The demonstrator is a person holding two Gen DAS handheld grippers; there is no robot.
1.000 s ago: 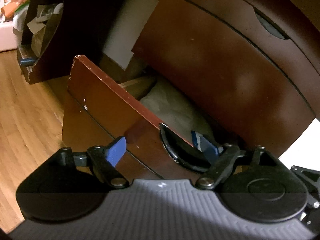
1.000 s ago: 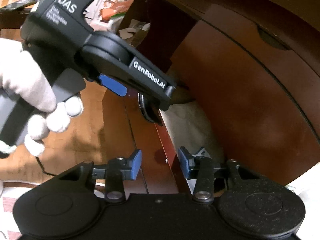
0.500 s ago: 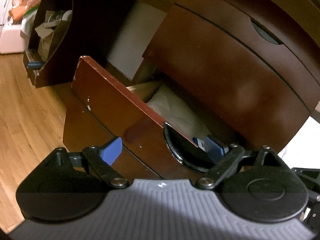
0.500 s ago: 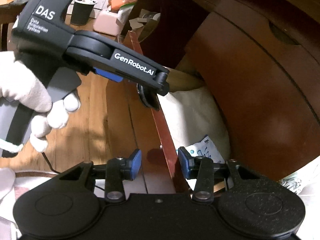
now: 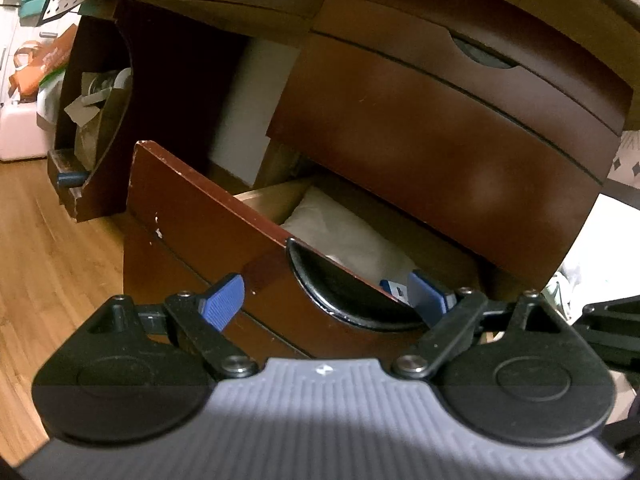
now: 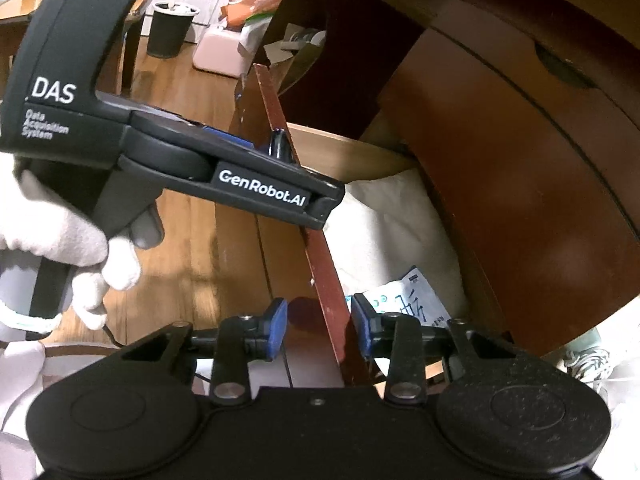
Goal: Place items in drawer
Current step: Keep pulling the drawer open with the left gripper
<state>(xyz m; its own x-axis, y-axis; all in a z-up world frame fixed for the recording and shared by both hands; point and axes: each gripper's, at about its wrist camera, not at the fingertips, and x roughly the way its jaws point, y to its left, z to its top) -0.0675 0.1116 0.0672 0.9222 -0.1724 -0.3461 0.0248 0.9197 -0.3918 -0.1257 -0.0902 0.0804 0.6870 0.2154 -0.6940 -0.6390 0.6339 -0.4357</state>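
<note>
The dark brown drawer front (image 5: 208, 220) stands pulled out from the cabinet. My left gripper (image 5: 324, 298) is open and straddles the front at its black handle recess (image 5: 340, 292), one pad outside and one inside. In the right wrist view the left gripper (image 6: 280, 168) reaches over the same panel. My right gripper (image 6: 319, 328) has the drawer front's top edge (image 6: 332, 300) between its pads; its jaws are closing, with a gap still showing. Inside the drawer lie a white cloth bundle (image 6: 384, 216) and a white packet with blue print (image 6: 408, 296).
A closed upper drawer (image 5: 440, 128) overhangs the open one. Wooden floor (image 5: 48, 260) lies to the left. A gloved hand (image 6: 60, 240) holds the left gripper. A black bin (image 6: 170, 28), a pale box (image 6: 220, 52) and a cluttered side shelf (image 5: 96, 112) stand farther back.
The drawer has slid farther out with the left gripper hooked on its front, and more of the cloth and packet shows. The right gripper's pads have come closer together.
</note>
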